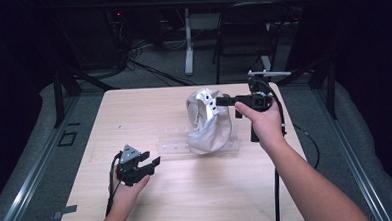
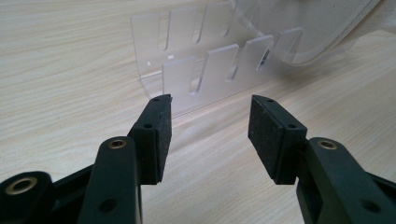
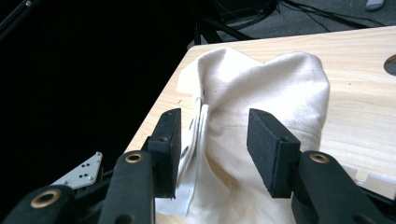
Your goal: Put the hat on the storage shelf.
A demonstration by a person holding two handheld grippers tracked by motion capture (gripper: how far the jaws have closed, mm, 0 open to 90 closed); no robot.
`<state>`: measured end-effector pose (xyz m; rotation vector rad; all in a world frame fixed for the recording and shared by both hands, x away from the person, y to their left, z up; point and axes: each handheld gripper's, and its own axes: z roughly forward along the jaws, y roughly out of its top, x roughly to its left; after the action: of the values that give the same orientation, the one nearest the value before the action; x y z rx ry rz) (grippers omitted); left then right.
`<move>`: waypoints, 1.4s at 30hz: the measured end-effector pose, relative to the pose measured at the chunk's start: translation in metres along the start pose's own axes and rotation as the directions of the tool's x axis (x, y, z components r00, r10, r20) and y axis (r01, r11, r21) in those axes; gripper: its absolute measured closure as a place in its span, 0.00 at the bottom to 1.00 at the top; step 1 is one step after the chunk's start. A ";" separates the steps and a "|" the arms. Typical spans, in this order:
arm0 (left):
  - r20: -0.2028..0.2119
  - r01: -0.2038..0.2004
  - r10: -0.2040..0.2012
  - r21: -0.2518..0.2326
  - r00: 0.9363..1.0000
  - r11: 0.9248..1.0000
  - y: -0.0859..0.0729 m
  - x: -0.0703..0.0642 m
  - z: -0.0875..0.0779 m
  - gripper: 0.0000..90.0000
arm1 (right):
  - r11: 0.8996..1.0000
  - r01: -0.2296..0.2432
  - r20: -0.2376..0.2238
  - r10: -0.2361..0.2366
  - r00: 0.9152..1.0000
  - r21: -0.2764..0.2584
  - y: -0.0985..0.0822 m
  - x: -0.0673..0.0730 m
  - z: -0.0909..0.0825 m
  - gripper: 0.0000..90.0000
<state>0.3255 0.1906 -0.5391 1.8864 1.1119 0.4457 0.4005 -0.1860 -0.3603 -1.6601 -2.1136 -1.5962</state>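
Right gripper [image 1: 223, 100], jaws spread, flanks the cloth bag [image 1: 210, 127] on the clear rack [image 1: 171, 144], centre frame. Left gripper [image 1: 154, 164] spread, idle. Likely next: regrasp bag rim.

The cream cloth bag [image 1: 208, 121] covers the right end of the clear slotted rack [image 1: 178, 141]; the bag's bottom is cut off in the right gripper view.

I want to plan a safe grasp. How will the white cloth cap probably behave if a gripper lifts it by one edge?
The white cloth cap would probably flop and sag, since its fabric already folds and creases. It looks light for its size. It leans on the clear plastic stand, so lifting it might nudge that thin stand. The right gripper has its jaws open around a fold, not pressing it.
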 end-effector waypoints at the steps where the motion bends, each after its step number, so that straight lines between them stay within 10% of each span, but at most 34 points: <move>1: 0.000 0.001 -0.001 0.000 1.000 1.000 0.000 0.000 0.000 0.56 | 1.000 0.001 -0.001 -0.001 1.000 -0.003 -0.001 0.000 -0.001 0.61; 24: -0.008 0.011 -0.011 0.002 1.000 1.000 -0.001 0.002 0.001 0.55 | 0.989 0.134 0.052 -0.130 0.990 -0.069 -0.052 -0.009 -0.045 0.53; 42: -0.016 0.023 -0.023 0.000 1.000 1.000 -0.001 0.007 -0.001 0.55 | 0.976 0.205 0.159 -0.192 0.968 -0.070 -0.136 -0.036 -0.053 0.52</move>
<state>0.3283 0.1969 -0.5405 1.8713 1.1426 0.4487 0.2892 -0.2374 -0.4478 -1.6926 -2.3869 -1.6859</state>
